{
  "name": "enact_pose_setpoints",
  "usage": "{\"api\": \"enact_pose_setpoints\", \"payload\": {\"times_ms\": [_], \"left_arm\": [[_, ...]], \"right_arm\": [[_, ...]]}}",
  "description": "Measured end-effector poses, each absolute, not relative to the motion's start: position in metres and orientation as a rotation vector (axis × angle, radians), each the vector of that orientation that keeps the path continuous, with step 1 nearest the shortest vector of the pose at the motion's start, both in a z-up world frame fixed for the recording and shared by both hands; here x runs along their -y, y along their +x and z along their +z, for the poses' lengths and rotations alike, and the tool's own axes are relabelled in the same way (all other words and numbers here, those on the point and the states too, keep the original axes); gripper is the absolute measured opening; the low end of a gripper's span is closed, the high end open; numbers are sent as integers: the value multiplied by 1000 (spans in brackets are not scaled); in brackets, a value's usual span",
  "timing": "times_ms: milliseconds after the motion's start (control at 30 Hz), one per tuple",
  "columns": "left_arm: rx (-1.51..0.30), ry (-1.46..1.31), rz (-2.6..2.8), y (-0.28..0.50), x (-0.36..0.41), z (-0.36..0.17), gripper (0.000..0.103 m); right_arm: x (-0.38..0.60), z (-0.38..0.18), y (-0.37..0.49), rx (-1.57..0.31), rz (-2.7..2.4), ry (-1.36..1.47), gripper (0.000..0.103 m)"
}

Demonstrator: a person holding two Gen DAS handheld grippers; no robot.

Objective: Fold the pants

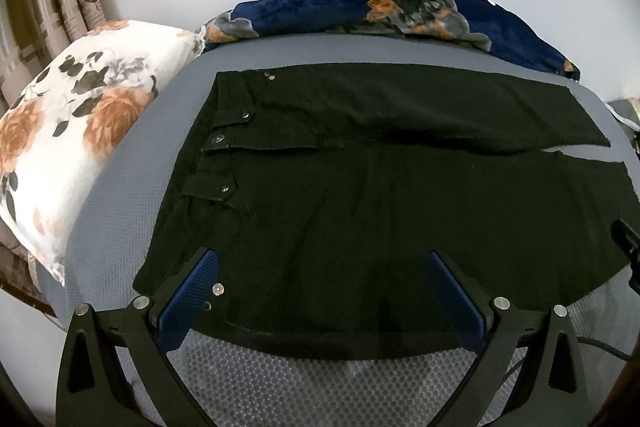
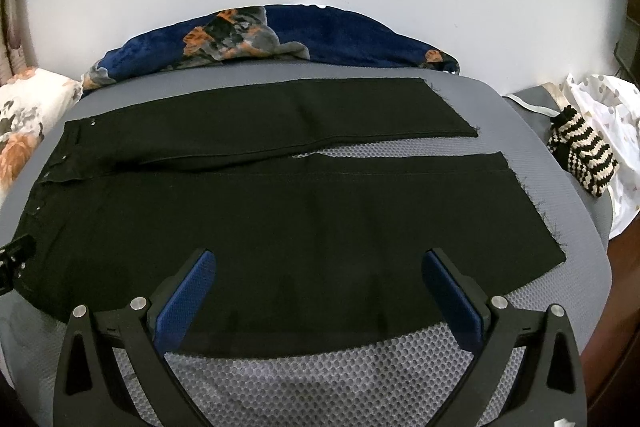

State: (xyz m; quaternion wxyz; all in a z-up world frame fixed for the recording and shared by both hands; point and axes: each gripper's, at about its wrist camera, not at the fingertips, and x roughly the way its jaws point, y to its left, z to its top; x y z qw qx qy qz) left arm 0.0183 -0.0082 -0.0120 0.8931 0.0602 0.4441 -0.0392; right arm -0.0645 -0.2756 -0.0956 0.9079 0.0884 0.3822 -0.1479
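Note:
Black pants (image 1: 360, 195) lie flat across a grey mesh mattress (image 1: 160, 139), waistband with metal snaps to the left, both legs running right. In the right wrist view the pants (image 2: 280, 211) show two legs side by side with frayed hems at the right. My left gripper (image 1: 322, 259) hovers open over the near edge by the waist end, blue pads wide apart, nothing between them. My right gripper (image 2: 318, 259) is open over the near leg's lower edge. Each gripper's tip shows at the other view's edge: the right gripper (image 1: 630, 251), the left gripper (image 2: 14, 259).
A floral white pillow (image 1: 72, 131) lies at the left. A navy blanket (image 1: 360, 11) with orange print is bunched along the far side against a white wall. A black-and-cream striped knit item (image 2: 580, 159) and white spotted cloth (image 2: 612, 131) sit at the right.

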Motion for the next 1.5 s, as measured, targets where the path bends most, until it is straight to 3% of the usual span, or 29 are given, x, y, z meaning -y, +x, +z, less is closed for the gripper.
{"api": "enact_pose_setpoints", "payload": {"times_ms": [500, 900, 933, 1067, 1133, 1400, 1500], "left_arm": [[-928, 113, -80, 48, -13, -14, 102], [-875, -3, -10, 112, -97, 7, 102], [-867, -13, -1, 120, -107, 9, 101], [-866, -59, -6, 152, -139, 8, 77], [-877, -107, -46, 169, -150, 4, 71], [-986, -446, -274, 251, -184, -30, 70], [-1029, -562, -295, 278, -193, -45, 61]], "right_arm": [[282, -101, -54, -843, -304, 246, 102], [267, -76, -8, -695, -173, 205, 103], [263, -75, -1, -686, -160, 196, 103], [257, -77, 22, -700, -127, 212, 103], [256, -79, 34, -710, -102, 252, 103], [250, -101, 81, -784, -85, 279, 103], [249, -109, 96, -814, -77, 286, 103]]}}
